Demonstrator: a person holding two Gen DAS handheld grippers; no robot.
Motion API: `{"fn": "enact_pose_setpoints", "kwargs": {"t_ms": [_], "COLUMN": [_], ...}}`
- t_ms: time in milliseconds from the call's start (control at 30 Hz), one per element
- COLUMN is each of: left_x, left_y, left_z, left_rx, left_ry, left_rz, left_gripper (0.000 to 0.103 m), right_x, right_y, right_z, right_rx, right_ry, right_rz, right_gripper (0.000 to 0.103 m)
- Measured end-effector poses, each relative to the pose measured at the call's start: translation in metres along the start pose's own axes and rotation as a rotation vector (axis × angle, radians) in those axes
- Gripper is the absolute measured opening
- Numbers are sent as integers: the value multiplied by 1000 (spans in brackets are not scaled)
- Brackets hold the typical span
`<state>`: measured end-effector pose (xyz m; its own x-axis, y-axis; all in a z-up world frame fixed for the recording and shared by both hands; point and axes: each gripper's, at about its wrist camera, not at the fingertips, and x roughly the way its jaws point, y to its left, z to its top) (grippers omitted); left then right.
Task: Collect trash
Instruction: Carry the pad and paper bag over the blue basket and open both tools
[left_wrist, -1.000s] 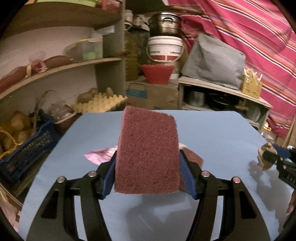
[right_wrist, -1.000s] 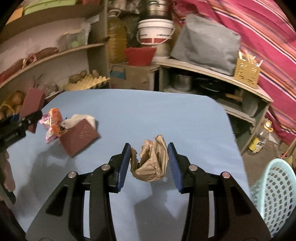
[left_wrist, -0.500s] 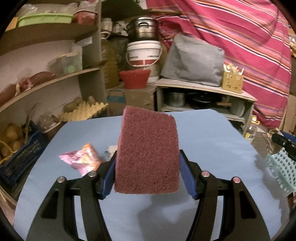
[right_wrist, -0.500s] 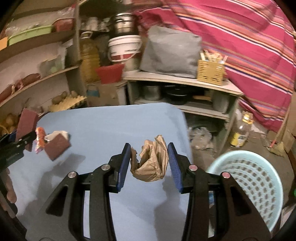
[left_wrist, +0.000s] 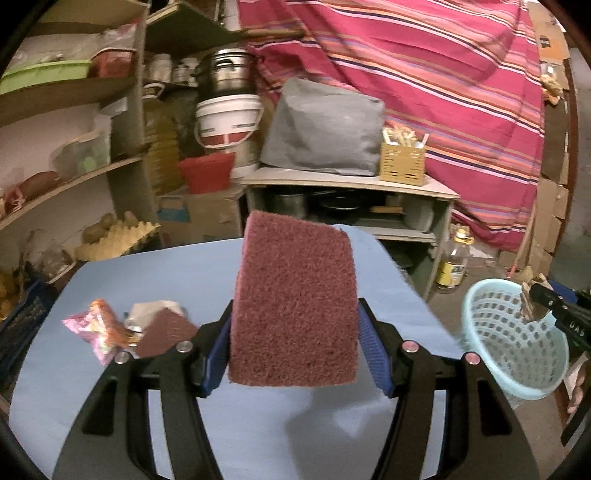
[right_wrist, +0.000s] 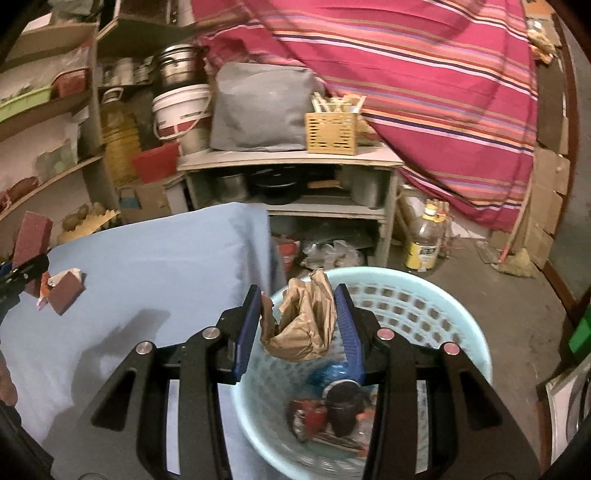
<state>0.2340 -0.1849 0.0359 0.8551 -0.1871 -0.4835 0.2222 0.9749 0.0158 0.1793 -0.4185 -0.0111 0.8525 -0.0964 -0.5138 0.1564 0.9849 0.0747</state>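
My left gripper (left_wrist: 295, 350) is shut on a maroon scouring sponge (left_wrist: 295, 306), held upright above the blue table (left_wrist: 184, 277). My right gripper (right_wrist: 299, 325) is shut on a crumpled brown paper (right_wrist: 303, 321) and holds it over the near rim of a light blue basket (right_wrist: 436, 314) on the floor. The basket also shows in the left wrist view (left_wrist: 517, 347), right of the table. On the table lie a pink snack wrapper (left_wrist: 98, 328), a second maroon pad (left_wrist: 166, 332) and a white scrap (left_wrist: 147, 310).
The basket holds a dark bottle (right_wrist: 343, 402), blue plastic (right_wrist: 328, 373) and red trash (right_wrist: 310, 413). Shelves with buckets, pots and potatoes stand behind the table. A yellow oil bottle (right_wrist: 424, 240) stands on the floor near a low shelf unit (right_wrist: 288, 192).
My right gripper has swung right, off the table, with the brown paper to above the basket. My left gripper has also turned right with the sponge; the wrapper pile now lies left of it.
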Motion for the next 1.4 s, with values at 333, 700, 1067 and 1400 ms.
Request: {"fn": "enact_pose_setpoints", "kwargs": {"t_ms": [333,700,1067,1400], "left_x": [10,44,78,74], "left_y": [-72,-161,-208,-214], "left_z": [-1,-3,10,17], "left_rx": [47,123,145,187], "left_ry": [14,44,95,83], "left_rz": [-94,-236,-344,-357], "left_gripper": [62,62,62,80], "right_x": [-13,-17,-4,0], "right_y": [-51,-95,-114,-115], "right_z": [-15,-20,-13,-15], "right_rx": [28,126,182,191], "right_ry": [-10,-23,-6,12], "right_rz": [-68,-96,-102,-104], "right_gripper": [41,41,42,42]}}
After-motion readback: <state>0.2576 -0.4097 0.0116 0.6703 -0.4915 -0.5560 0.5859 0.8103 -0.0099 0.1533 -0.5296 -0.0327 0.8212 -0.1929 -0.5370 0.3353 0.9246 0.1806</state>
